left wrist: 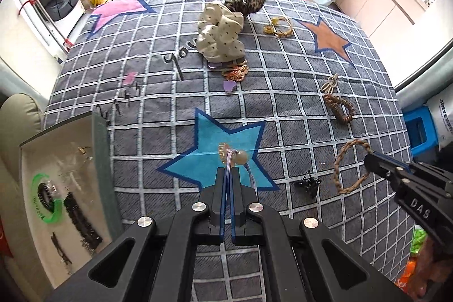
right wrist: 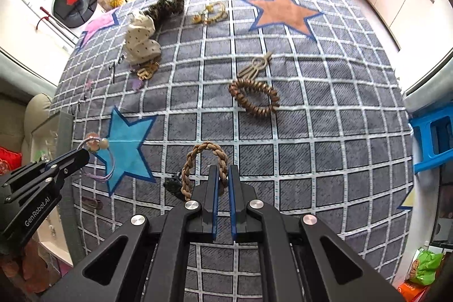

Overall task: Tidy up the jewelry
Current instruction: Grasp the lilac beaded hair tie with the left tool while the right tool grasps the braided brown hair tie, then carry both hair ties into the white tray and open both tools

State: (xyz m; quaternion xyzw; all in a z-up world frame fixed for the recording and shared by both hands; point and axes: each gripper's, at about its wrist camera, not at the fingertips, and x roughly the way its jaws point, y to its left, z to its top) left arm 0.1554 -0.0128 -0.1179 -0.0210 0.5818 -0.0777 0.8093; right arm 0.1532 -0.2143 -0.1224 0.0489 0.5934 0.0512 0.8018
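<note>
Pinching a clear-corded beaded hair tie (left wrist: 236,157), left gripper (left wrist: 228,174) should swing to nine o'clock; right gripper (right wrist: 223,174) clamps brown braided loop (right wrist: 198,160).

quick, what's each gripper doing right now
left gripper: shut on the beaded hair tie
right gripper: shut on the braided brown ring

The open box (left wrist: 61,186) at the left runs out of the picture at its near end, and the small bits inside are too blurred to name. The dotted scrunchie (left wrist: 220,33) covers most of a gold chain (left wrist: 236,71). The small black clip (left wrist: 308,184) is too tiny to make out.
</note>
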